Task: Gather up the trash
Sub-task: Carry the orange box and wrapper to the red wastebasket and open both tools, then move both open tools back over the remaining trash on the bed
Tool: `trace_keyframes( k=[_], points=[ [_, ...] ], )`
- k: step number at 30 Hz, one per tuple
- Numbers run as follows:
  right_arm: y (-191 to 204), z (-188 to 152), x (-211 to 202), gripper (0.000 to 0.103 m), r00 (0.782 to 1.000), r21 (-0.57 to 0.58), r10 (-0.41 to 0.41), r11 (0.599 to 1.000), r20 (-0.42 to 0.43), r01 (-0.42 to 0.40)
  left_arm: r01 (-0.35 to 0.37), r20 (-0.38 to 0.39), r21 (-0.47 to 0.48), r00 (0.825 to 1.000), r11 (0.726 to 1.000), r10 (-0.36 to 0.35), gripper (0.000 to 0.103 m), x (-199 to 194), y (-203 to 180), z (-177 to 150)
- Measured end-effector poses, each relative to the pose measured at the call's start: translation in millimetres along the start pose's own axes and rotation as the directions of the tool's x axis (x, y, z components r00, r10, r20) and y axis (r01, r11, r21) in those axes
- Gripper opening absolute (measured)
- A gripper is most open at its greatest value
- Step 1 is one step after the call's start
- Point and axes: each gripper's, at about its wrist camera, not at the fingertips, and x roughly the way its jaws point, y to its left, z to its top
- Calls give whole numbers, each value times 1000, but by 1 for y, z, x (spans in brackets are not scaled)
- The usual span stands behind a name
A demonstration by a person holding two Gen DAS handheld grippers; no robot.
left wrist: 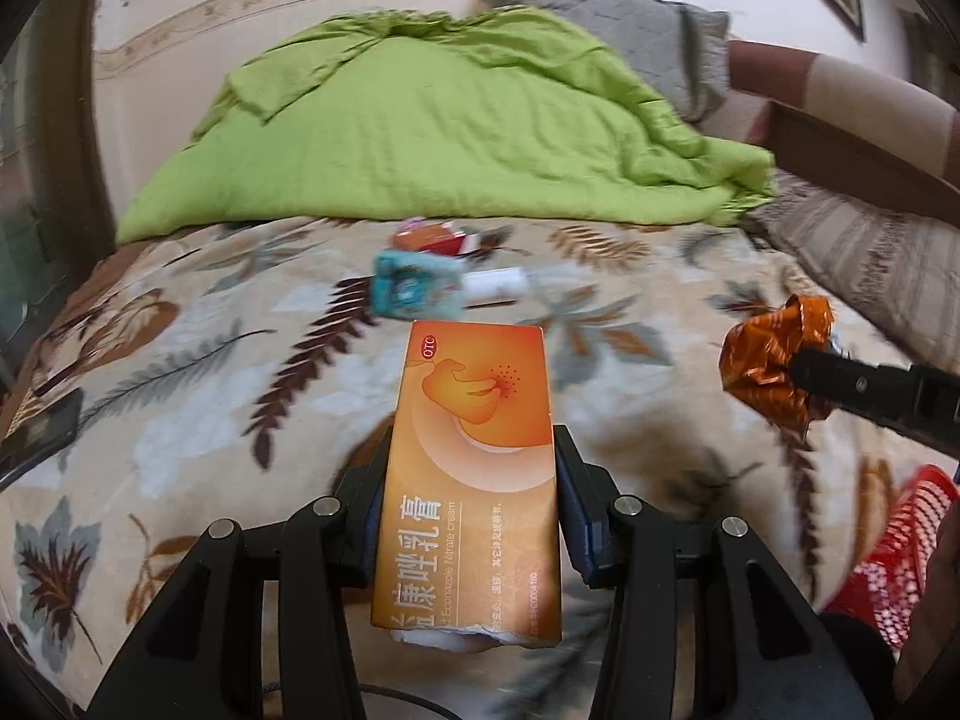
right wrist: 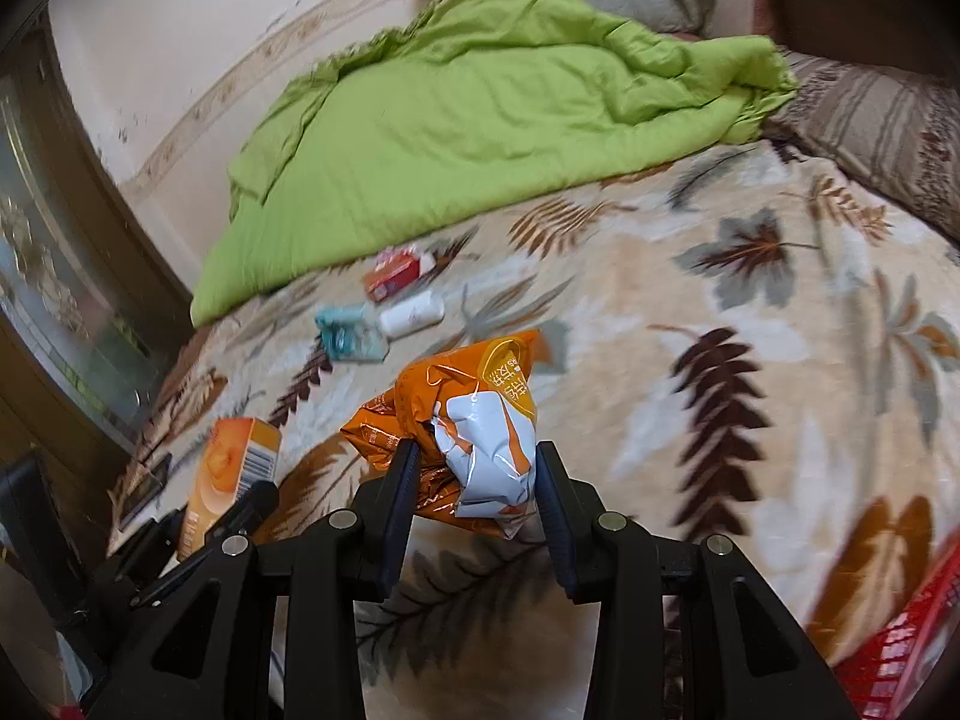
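Observation:
My left gripper (left wrist: 471, 468) is shut on an orange medicine box (left wrist: 474, 456) and holds it above the bed. The box also shows at the lower left of the right wrist view (right wrist: 231, 468). My right gripper (right wrist: 477, 468) is shut on a crumpled orange and white wrapper (right wrist: 474, 420); the wrapper shows at the right of the left wrist view (left wrist: 774, 366). More trash lies on the leaf-patterned blanket (left wrist: 180, 390): a teal packet (left wrist: 414, 291), a white bottle (left wrist: 495, 285) and a red and orange box (left wrist: 435, 237).
A green quilt (left wrist: 432, 126) lies bunched at the far side of the bed, with grey and striped pillows (left wrist: 864, 252) to the right. A red basket (left wrist: 900, 552) sits at the lower right, also in the right wrist view (right wrist: 900, 660). A dark phone (left wrist: 42, 432) lies at the left edge.

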Motion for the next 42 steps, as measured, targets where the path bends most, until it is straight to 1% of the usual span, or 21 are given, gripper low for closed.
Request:
trace_keyframes(
  k=[6,10,13,14,15,16,17,19,24,25,26,27,28,29,31,32,33,35,39,41,42],
  points=[
    [-38,1,-59,42,998,39,-36,999,56,34,128,10,72,992,989,-129,45,-22,-45,7],
    [-75,-7,-103,42,991,86,-109,991,80,102,242,-5,139,970,960,-243,45,-36,-89,15],
    [-107,-14,-141,42,976,130,-188,976,106,173,339,-22,206,939,918,-342,45,-50,-131,17],
    [-116,-17,-154,42,971,146,-212,970,115,194,389,-43,234,920,891,-391,45,-55,-151,16],
    [-126,-19,-167,42,964,164,-234,963,123,213,416,-56,247,908,875,-416,45,-58,-161,16],
    [-138,-23,-183,42,956,190,-262,953,132,235,466,-85,270,883,843,-461,45,-62,-181,14],
    [-147,-27,-195,42,949,209,-282,945,138,251,495,-104,283,868,822,-486,45,-65,-194,11],
    [-162,-33,-216,42,937,241,-319,929,142,280,567,-162,310,823,763,-545,45,-70,-226,5],
    [-198,-50,-248,44,910,323,-396,883,126,340,689,-286,326,725,647,-627,45,-70,-286,-10],
    [-204,-53,-251,45,905,337,-408,874,117,350,704,-301,322,710,633,-636,47,-69,-292,-12],
    [-212,-58,-254,46,901,352,-422,862,103,364,724,-333,322,690,611,-642,52,-66,-302,-16],
    [-217,-62,-254,46,900,360,-425,858,95,367,726,-351,327,688,605,-635,68,-63,-309,-20],
    [-222,-65,-254,53,901,363,-425,855,82,370,720,-359,328,694,612,-624,77,-60,-313,-22],
    [-227,-68,-252,66,903,365,-424,853,67,374,719,-359,320,694,617,-624,77,-59,-314,-22],
    [-234,-71,-250,69,901,381,-432,842,49,383,723,-357,298,690,623,-630,77,-58,-309,-20],
    [-235,-73,-251,69,895,386,-443,836,51,391,716,-348,294,697,633,-627,77,-57,-303,-17],
    [-236,-72,-252,69,893,388,-447,834,59,392,703,-334,294,710,648,-619,77,-56,-295,-14],
    [-233,-67,-251,69,899,384,-432,844,77,373,679,-315,284,733,677,-603,77,-52,-282,-8],
    [-217,-51,-236,69,926,356,-363,883,106,306,634,-282,221,769,741,-574,77,-39,-241,7],
    [-205,-42,-224,69,939,325,-324,906,114,273,595,-259,194,798,780,-545,77,-31,-215,15],
    [-195,-36,-215,69,947,300,-299,920,115,254,569,-240,184,817,802,-524,77,-28,-198,20]
  ],
)
